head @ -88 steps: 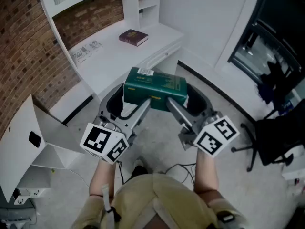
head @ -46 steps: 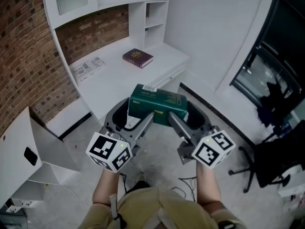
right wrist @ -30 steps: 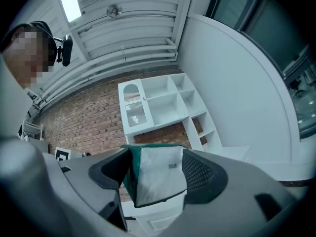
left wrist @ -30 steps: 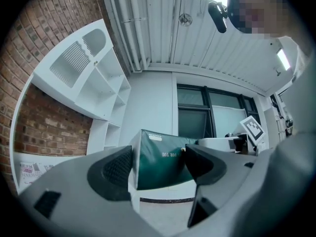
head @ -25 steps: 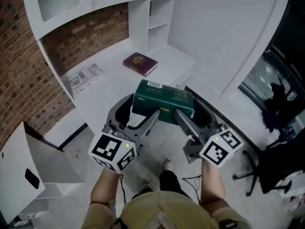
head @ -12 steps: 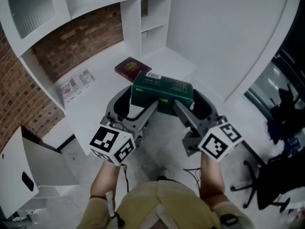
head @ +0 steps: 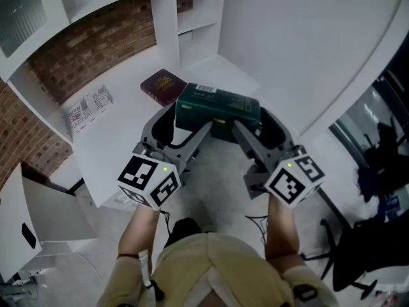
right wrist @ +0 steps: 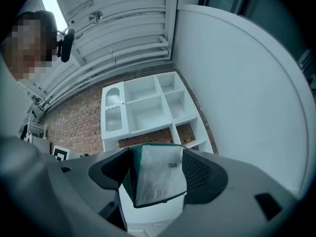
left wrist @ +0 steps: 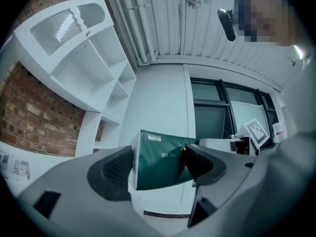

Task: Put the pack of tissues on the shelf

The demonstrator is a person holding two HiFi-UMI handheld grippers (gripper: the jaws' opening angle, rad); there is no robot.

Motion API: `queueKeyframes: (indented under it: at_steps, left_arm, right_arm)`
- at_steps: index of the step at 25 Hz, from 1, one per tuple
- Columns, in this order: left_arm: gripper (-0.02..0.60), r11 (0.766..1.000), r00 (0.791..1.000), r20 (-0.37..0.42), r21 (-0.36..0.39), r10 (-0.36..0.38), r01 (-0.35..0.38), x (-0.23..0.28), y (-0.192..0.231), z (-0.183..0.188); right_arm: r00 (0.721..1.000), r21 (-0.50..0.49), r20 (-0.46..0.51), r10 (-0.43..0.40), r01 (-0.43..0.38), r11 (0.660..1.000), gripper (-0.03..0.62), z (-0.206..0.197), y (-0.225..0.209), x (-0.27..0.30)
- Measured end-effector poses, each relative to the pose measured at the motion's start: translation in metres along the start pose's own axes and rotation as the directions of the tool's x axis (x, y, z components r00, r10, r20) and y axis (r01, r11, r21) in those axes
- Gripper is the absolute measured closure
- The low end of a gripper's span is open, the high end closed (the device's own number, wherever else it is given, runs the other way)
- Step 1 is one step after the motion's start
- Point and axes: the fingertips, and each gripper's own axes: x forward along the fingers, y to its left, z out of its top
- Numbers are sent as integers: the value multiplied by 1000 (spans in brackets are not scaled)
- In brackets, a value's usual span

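Where the white desk [head: 121, 139] runs under the brick wall [head: 96, 47] at the left, one printed sheet [head: 86, 106] lies flat.

Book [head: 163, 86]: dark red, closed, flat on the desk, right of the sheet and well apart from it.

Shelves [head: 192, 18]: white, open compartments, standing at the far side of the desk beyond the book.

Left gripper [head: 184, 121]: jaws pinching the left end of the pack of tissues [head: 220, 106], one pad on each side of it.

Pack of tissues: dark green (a white label at its far left corner), held level in the air by the desk's near edge, nearer than the book and just right of it, touching no surface and not on the shelves.

Right gripper [head: 254, 121]: jaws pinching the pack's right end, whose pale, clear-wrapped face shows between the pads.

Chair [head: 348, 270]: dark, on the floor at the near right, well apart from the desk.
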Motion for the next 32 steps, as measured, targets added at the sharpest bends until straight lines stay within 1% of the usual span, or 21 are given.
queueKeyframes:
  at_steps: [7, 10, 15, 21, 28, 32]
  left_arm:
    - [238, 1000, 999, -39, -3, 7, -8, 40, 18, -7]
    - [238, 1000, 999, -49, 0, -4, 4, 61, 29, -16]
    - [238, 999, 998, -48, 23, -42, 43, 85, 44, -35]
    - [239, 1000, 999, -43, 5, -18, 18, 157, 101, -25]
    - [239, 1000, 999, -38, 21, -2, 2, 209, 160, -24]
    - [239, 1000, 999, -33, 20, 6, -6, 228, 190, -23]
  right_arm:
    - [1000, 35, -20, -13, 14, 999, 258, 3, -36, 24]
    - [999, 40, -24, -27, 28, 999, 258, -1, -57, 38]
    - [998, 43, -3, -63, 63, 997, 258, -17, -81, 51]
    - [998, 43, -24, -53, 54, 998, 258, 8, -136, 125]
    - [999, 50, -15, -38, 39, 998, 258, 15, -176, 194]
    - [999, 51, -14, -34, 34, 998, 258, 16, -190, 227]
